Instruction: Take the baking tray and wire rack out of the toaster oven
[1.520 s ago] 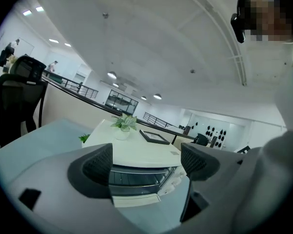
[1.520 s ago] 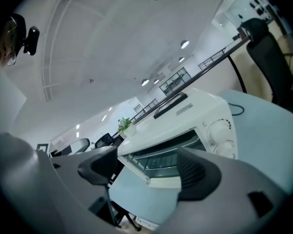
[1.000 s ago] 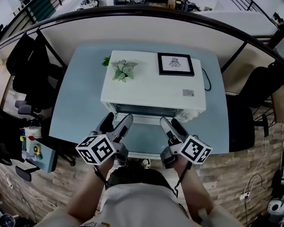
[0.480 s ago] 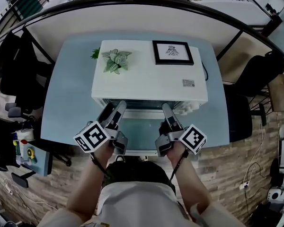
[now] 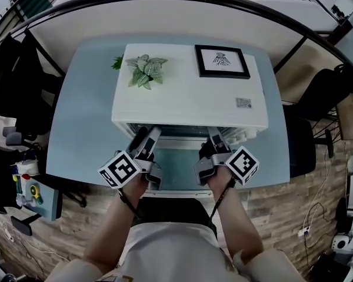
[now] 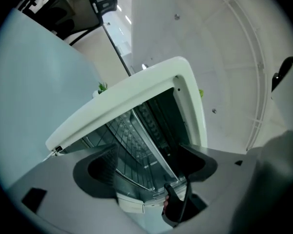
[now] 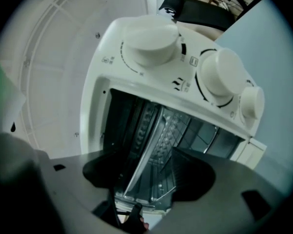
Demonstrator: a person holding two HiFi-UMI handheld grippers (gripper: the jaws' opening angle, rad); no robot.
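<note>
White toaster oven [image 5: 188,98] open w/ wire rack [image 6: 129,140] inside.

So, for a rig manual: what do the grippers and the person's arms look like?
The left gripper and right gripper are grey with dark jaws, just been closing, nothing between them; each carries a white cube of black square markers. A thin dark cable runs from each along a bare forearm. The person wears a light top.

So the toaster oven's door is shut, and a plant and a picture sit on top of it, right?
Not quite. The toaster oven has its door open, not shut: the left gripper view looks straight in at the wire rack. The plant and picture do sit on top.
</note>
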